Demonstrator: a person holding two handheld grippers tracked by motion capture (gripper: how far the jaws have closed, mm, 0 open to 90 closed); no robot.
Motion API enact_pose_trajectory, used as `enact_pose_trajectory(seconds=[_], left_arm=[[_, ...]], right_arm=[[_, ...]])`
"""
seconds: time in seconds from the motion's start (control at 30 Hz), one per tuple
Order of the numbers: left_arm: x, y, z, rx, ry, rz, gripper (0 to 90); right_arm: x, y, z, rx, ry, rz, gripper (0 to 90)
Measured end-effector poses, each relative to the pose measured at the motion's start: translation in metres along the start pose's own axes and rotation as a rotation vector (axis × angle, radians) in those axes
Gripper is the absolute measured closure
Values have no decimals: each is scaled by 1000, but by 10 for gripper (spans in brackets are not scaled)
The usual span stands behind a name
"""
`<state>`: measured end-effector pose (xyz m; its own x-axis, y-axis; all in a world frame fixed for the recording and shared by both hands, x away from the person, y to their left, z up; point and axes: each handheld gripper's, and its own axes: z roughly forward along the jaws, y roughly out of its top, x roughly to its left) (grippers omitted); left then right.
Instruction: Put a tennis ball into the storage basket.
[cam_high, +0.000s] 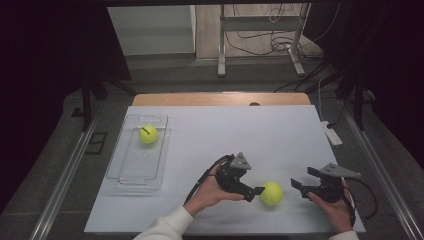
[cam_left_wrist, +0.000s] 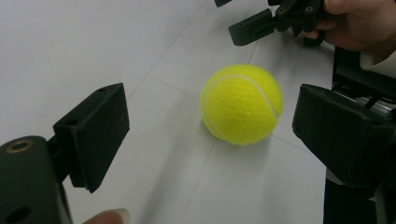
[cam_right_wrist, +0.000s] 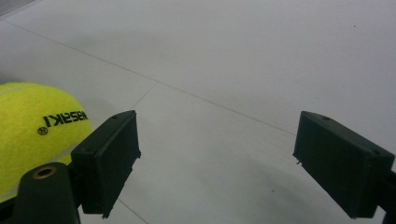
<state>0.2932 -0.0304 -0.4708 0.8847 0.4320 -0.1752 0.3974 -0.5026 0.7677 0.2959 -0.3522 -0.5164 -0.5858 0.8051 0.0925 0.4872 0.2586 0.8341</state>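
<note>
tennis ball (cam_left_wrist: 242, 103) between parted left gripper (cam_left_wrist: 210, 126) fingers (cam_left_wrist: 95, 133)

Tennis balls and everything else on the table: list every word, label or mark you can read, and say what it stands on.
"KASPSKI"-like black print, mirrored or upside down and uncertain, with a small round logo: on the near tennis ball.
Dark mark on the tennis ball in the clear tray: too small to read.
No other text.

A yellow-green tennis ball (cam_high: 271, 193) with a white seam lies on the white counter (cam_high: 225, 140) near its front edge, black lettering on its side. A second tennis ball (cam_high: 148, 134), bearing a dark mark, rests in the far end of a clear plastic tray (cam_high: 122, 165) at the counter's left.
</note>
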Motion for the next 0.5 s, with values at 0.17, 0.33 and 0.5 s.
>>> enact_pose_trajectory(seconds=[0.17, 0.33, 0.5], left_arm=[[-3, 2, 5, 6, -12, 11, 112], [-5, 3, 9, 12, -25, 12, 106], [-7, 2, 17, 29, -32, 23, 97]], right_arm=[[0, 0, 0, 0, 0, 0, 142], [0, 0, 0, 0, 0, -1, 142], [0, 0, 0, 2, 0, 1, 142]])
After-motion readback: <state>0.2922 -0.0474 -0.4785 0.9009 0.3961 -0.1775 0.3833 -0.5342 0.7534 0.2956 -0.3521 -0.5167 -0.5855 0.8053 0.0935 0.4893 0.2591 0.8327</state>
